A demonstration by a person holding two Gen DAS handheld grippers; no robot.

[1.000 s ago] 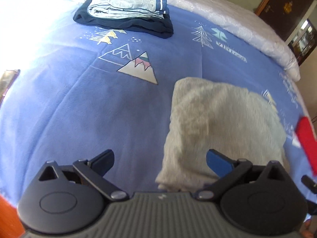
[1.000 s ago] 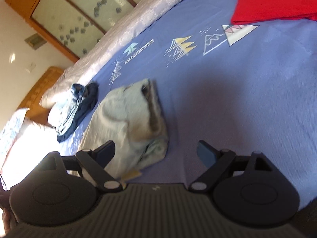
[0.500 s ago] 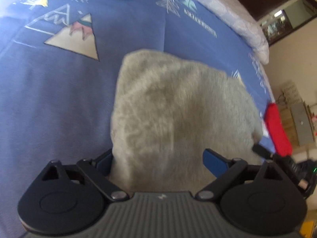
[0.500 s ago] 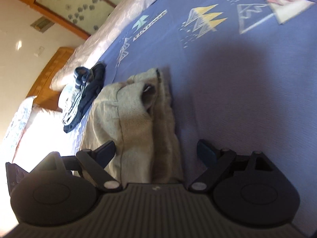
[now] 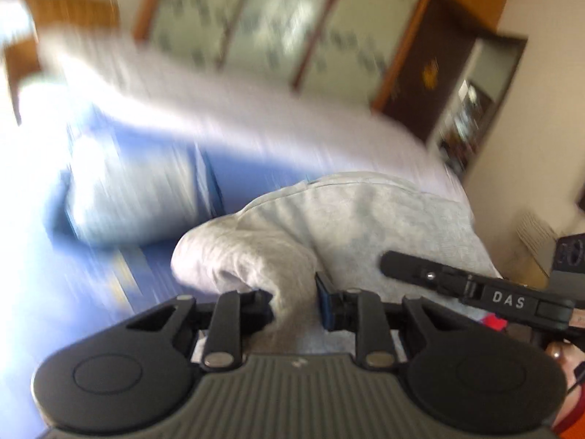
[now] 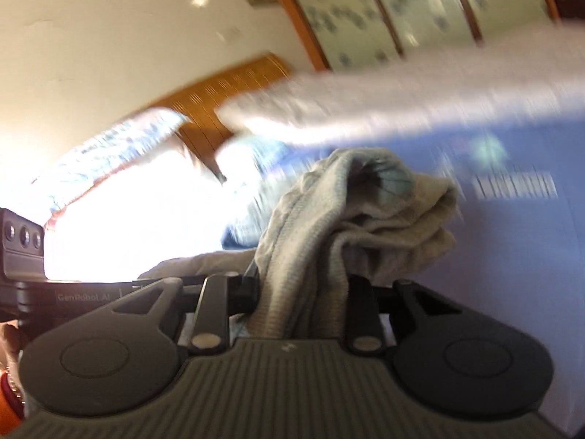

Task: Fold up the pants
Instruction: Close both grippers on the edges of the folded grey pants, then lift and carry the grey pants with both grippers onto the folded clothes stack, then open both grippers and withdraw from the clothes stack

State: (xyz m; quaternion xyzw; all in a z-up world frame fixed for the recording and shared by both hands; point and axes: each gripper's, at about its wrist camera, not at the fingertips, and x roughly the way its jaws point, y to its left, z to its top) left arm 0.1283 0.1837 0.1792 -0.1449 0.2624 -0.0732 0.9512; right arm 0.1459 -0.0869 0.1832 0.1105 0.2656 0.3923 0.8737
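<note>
Pants [image 5: 365,219], grey fleece, one folded bundle: lifted clear of the blue bedspread [image 5: 153,285], carried between both claws.

Left gripper [image 5: 294,301]: jaws have just been closing, now clamped on a rounded fold of the bundle. Cloth runs from this claw toward 12 and 1 o'clock.

Right gripper [image 6: 301,292]: jaws have just been closing, now pinched on the bunched, layered edge, which rises toward 12 o'clock and flops to 2 o'clock.

Relation: long axis of the bundle spans claw to claw; right claw appears at 3 o'clock in the left view. Both hands equally near.

Stack of folded clothes [image 5: 135,197]: at 10 o'clock, blurred; likely destination.
</note>
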